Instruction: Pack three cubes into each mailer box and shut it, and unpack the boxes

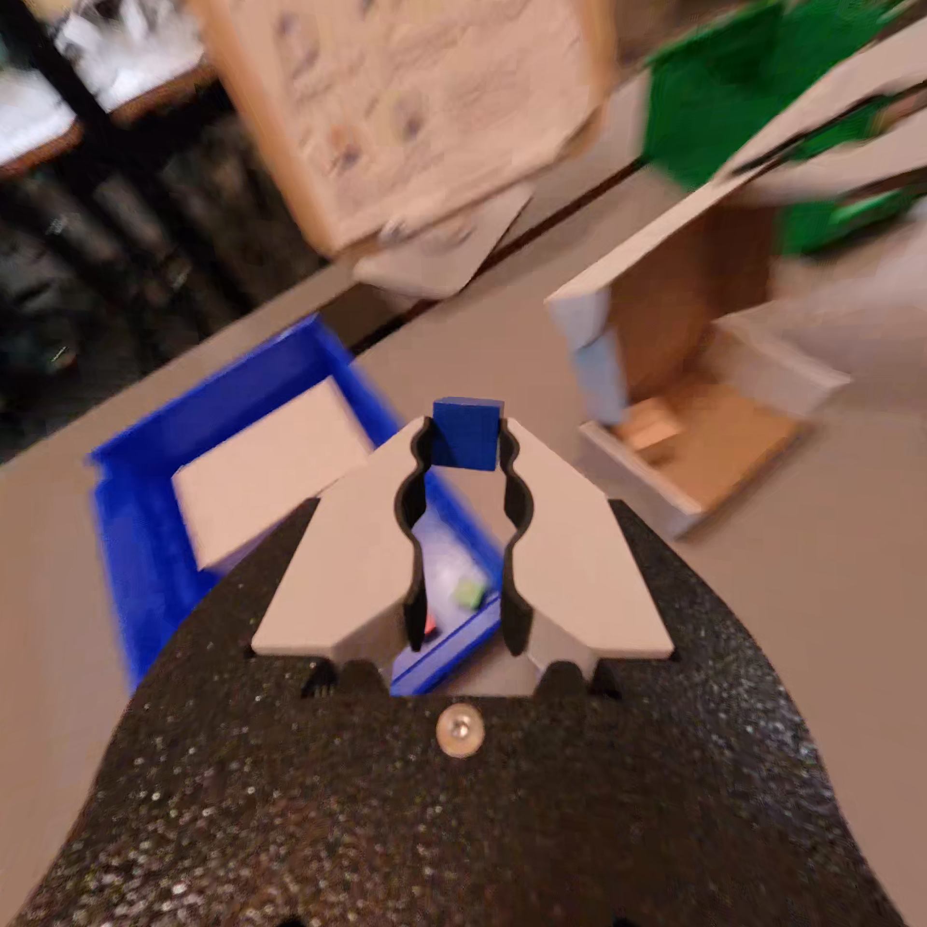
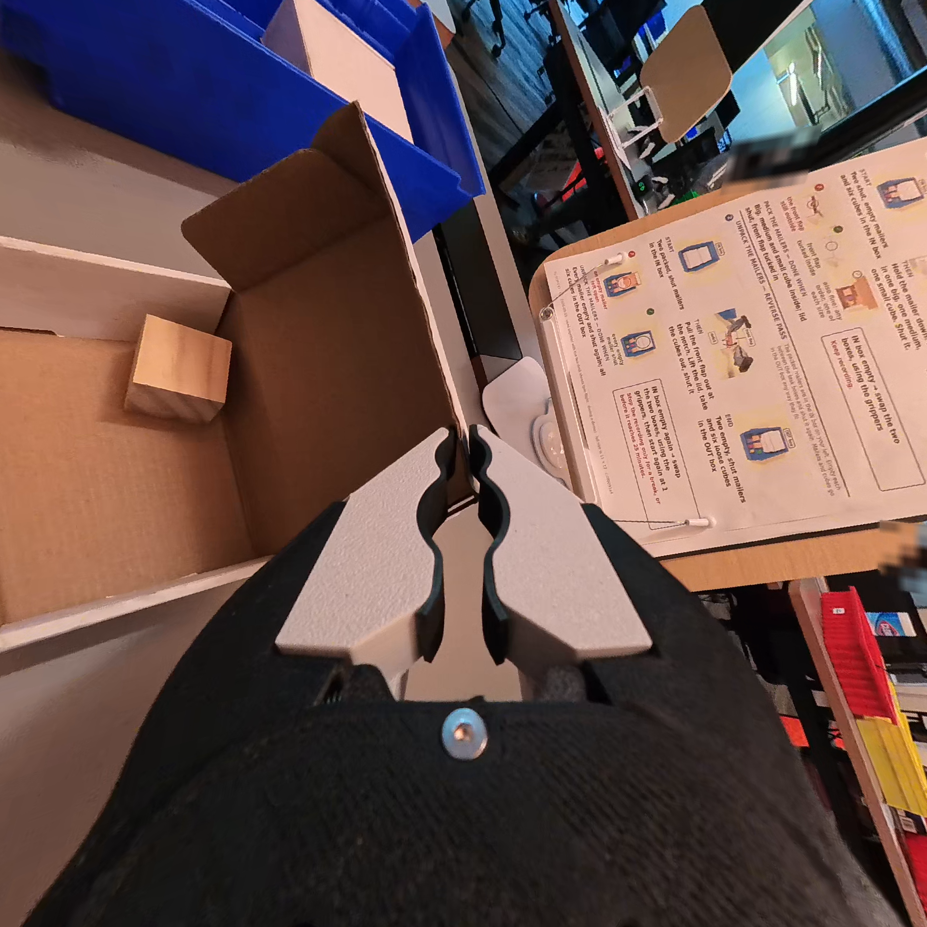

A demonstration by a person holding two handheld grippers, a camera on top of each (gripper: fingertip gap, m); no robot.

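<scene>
— Where does the blue cube [image 1: 466,434] sit relative to the mailer box [image 1: 697,441]?

— The left gripper [image 1: 466,441] has it pinched at the very tips of its jaws, clear of the table [image 1: 501,346]. In the left wrist view the open box lies ahead and to the right of the cube, its lid [image 1: 657,261] standing up. The blue bin [image 1: 150,501] lies below and to the left, holding a shut white mailer [image 1: 266,471] and at least a green cube [image 1: 469,594].

— So the carry, as a judgement, runs rightward and forward?

— It looks so. The view is smeared, which suits a hand in motion, though direction cannot be read from that alone.

— And the other tool?

— The right gripper [image 2: 464,436] is clamped on the edge of the brown lid flap [image 2: 321,281], its jaws nearly together with the cardboard between them. That seems to hold the lid upright, leaving the tray open from above.

— What is inside already?

— One wooden cube [image 2: 178,368] rests on the box floor [image 2: 100,476] in the corner against the back wall. The rest of the floor in view is bare.

— Which hand is nearer the box?

— The right one touches it; the left is apart from it, with the cube. The instruction sheet [image 2: 727,351] stands beyond the lid.
</scene>
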